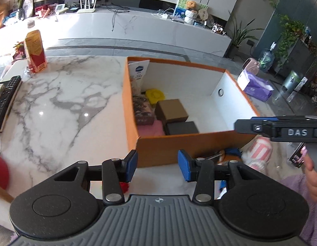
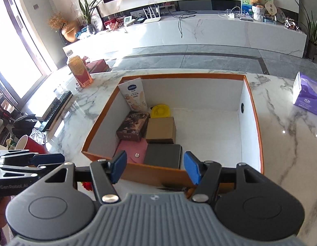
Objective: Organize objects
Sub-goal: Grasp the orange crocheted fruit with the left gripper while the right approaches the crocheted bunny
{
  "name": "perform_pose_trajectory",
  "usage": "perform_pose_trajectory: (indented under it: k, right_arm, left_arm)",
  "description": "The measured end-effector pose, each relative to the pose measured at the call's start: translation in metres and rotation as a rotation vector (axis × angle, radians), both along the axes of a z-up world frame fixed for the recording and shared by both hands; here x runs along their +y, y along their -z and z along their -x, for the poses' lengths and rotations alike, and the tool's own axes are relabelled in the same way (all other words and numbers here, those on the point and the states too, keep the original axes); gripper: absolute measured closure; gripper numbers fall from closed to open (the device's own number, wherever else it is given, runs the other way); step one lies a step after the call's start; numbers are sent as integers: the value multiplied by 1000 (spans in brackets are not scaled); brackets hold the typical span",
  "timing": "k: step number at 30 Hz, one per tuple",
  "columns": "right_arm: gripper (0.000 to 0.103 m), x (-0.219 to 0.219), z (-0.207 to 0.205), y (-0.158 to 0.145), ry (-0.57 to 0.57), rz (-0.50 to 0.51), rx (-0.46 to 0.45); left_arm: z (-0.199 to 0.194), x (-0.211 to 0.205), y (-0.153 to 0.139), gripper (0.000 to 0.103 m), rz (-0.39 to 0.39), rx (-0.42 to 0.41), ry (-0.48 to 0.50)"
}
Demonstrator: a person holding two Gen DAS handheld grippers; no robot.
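Box: orange box (image 2: 253,110) with white inside walls stands open on the marble table (image 2: 285,143); right half of its floor bare.
Contents, far left corner: tall white pouch (image 2: 134,94) leans upright against the wall; yellow lid-like piece (image 2: 160,110) just beside it.
Contents, left side: dark printed carton (image 2: 133,128) touches the plain brown carton (image 2: 161,130) to its right.
Contents, near left corner: pink flat pouch (image 2: 134,150) with a snap button lies on the floor, grey tin (image 2: 163,155) against its right edge.
Left gripper: left gripper (image 1: 157,165) sits above the near left corner of the box, blue pads (image 1: 131,164) apart with nothing between them, jaws half spread.
Right gripper: right gripper (image 2: 154,167) sits over the near wall of the box, jaws half spread, empty; grey tin shows through the gap.
Near side of box: small items lie on the table between the box and the person, among them a pink-and-white striped object (image 1: 260,151); blurred and partly hidden, kind cannot be told.
Table, far left: orange-and-red carton (image 2: 80,72) stands upright; black remote (image 1: 7,98) rests on a book near the edge.
Table, near left: red paper cup (image 2: 28,144) lies tipped on its side.
Table, far right: purple tissue pack (image 2: 307,95) well apart from the box.
Person: hand (image 1: 314,176) with a lilac sleeve at the right edge of the left wrist view.
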State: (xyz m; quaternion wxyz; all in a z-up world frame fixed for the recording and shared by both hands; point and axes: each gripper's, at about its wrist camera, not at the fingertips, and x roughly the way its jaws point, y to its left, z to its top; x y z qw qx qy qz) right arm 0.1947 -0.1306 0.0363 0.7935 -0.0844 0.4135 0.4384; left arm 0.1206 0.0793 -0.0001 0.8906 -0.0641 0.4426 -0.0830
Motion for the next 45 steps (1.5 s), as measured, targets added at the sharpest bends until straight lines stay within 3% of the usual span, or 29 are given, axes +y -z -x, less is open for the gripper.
perform_pose_trajectory:
  k: [4, 14, 23, 35, 45]
  right_arm:
    - [39, -17, 26, 18, 30, 30, -53]
    - [39, -35, 50, 52, 91, 155, -147]
    - [36, -32, 52, 58, 83, 177, -162]
    - [34, -34, 53, 57, 85, 191, -191]
    - [34, -56, 52, 39, 117, 132, -187]
  left_arm:
    - [11, 2, 20, 49, -98, 12, -27]
    - [-3, 5, 65, 48, -189, 92, -72]
    - [-24, -5, 85, 48, -257, 144, -91]
    - [-26, -1, 92, 57, -219, 169, -129]
    - [5, -26, 54, 57, -92, 87, -56]
